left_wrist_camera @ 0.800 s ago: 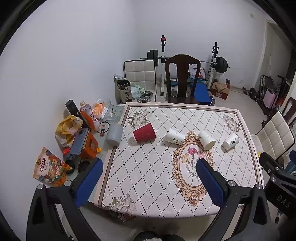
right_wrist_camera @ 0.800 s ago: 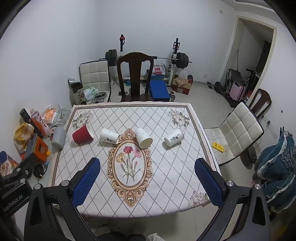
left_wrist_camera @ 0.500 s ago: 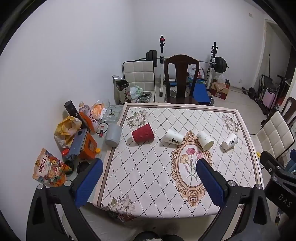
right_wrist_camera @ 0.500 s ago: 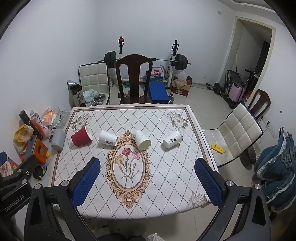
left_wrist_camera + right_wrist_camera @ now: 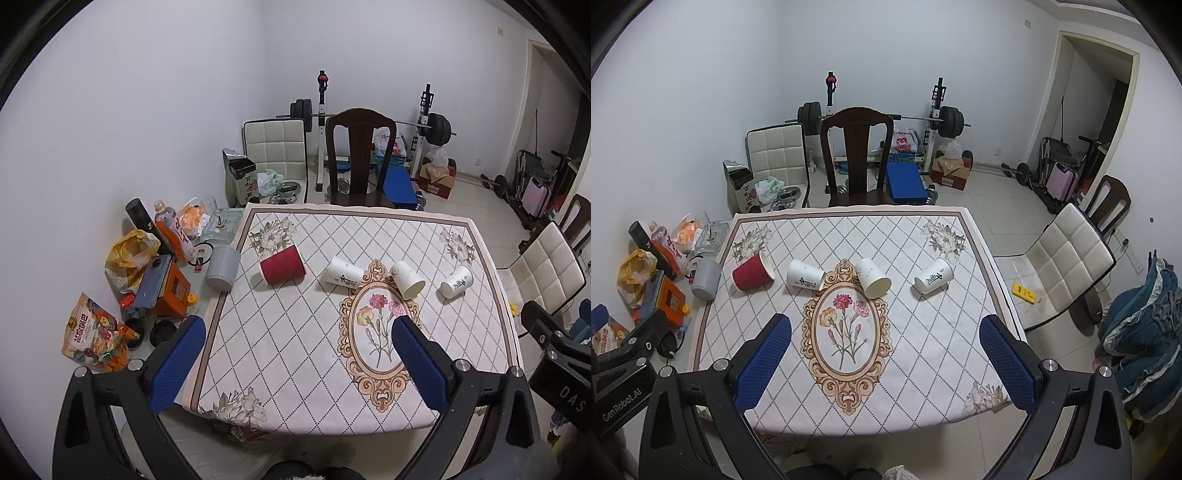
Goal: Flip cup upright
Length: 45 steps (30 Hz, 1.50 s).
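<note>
Your left gripper [image 5: 297, 360] has its blue-padded fingers [image 5: 177, 363] spread wide, holding nothing and touching nothing; it hangs above the near edge of the table [image 5: 295, 413]. Your right gripper [image 5: 884, 356] is spread just as wide and is equally empty, hanging over the near side of the same table.

Four cups lie on their sides in a row across the far half of the patterned tablecloth [image 5: 923, 343], all well apart from your fingers. From your left: a red ribbed paper cup [image 5: 752, 272], mouth facing right in the right wrist view; a white paper cup with dark lettering [image 5: 805, 279] just beside the oval frame; a plain white paper cup [image 5: 873, 278], open mouth turned toward you and showing an empty inside; and another lettered white cup [image 5: 932, 276] nearest the right edge. None of them touch.

Off the table's left edge, a grey cylindrical container [image 5: 222, 268] sits among floor clutter.
</note>
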{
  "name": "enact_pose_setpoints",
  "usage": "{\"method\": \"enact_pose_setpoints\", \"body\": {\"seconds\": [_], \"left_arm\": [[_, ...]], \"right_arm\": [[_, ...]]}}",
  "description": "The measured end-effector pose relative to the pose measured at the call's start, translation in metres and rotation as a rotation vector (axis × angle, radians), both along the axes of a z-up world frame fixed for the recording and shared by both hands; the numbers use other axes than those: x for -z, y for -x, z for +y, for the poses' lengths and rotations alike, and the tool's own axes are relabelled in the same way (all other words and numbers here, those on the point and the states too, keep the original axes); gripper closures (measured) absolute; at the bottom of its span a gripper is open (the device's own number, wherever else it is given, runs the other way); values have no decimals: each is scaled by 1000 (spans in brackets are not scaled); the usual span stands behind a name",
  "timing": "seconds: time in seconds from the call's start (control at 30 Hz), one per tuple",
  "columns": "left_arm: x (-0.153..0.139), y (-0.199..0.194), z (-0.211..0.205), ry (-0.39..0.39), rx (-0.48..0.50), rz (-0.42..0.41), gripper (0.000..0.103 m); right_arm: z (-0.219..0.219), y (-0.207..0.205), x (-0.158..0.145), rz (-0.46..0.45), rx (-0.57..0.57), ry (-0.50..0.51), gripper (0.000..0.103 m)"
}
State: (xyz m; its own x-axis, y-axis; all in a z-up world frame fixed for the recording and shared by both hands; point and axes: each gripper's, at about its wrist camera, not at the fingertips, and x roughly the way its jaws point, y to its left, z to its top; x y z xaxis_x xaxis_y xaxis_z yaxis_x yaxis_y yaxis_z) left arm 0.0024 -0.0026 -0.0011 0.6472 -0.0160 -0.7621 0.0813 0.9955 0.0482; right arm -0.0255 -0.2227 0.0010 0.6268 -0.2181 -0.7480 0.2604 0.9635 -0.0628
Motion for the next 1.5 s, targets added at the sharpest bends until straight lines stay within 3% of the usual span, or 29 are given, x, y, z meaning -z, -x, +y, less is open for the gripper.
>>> {"method": "enact_pose_setpoints", "body": {"seconds": [1.5], "left_arm": [[-4, -5, -3, 5, 1, -3, 0]], "right_arm": [[-2, -4, -8, 0, 0, -3, 0]]}}
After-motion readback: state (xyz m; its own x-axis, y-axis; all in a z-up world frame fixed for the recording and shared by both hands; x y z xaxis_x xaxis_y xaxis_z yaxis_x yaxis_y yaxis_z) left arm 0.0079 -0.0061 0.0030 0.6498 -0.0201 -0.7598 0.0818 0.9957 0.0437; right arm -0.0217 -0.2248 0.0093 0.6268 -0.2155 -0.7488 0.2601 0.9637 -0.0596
